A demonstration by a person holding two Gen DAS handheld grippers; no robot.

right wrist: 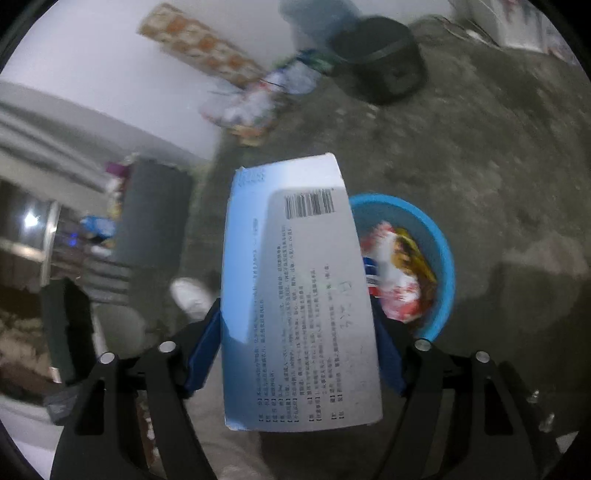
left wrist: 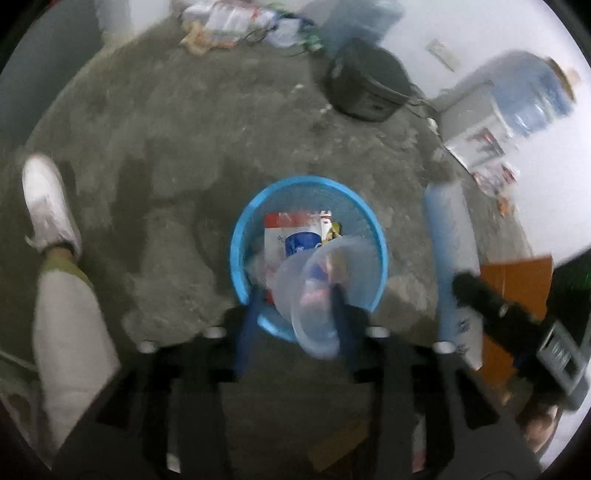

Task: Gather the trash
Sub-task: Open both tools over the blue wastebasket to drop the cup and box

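A blue mesh basket stands on the concrete floor, with a red-and-white packet and other wrappers inside. My left gripper hangs right above it, open. A clear plastic cup, blurred, lies loose between the blue fingers over the basket's mouth. My right gripper is shut on a blue-and-white carton box with a barcode, both pads against its sides. That box also shows at the right of the left wrist view, beside the basket.
A black round pot sits on the floor behind the basket. Litter is piled along the wall. A person's white shoe and leg stand at the left. A water jug, papers and orange cardboard lie at the right.
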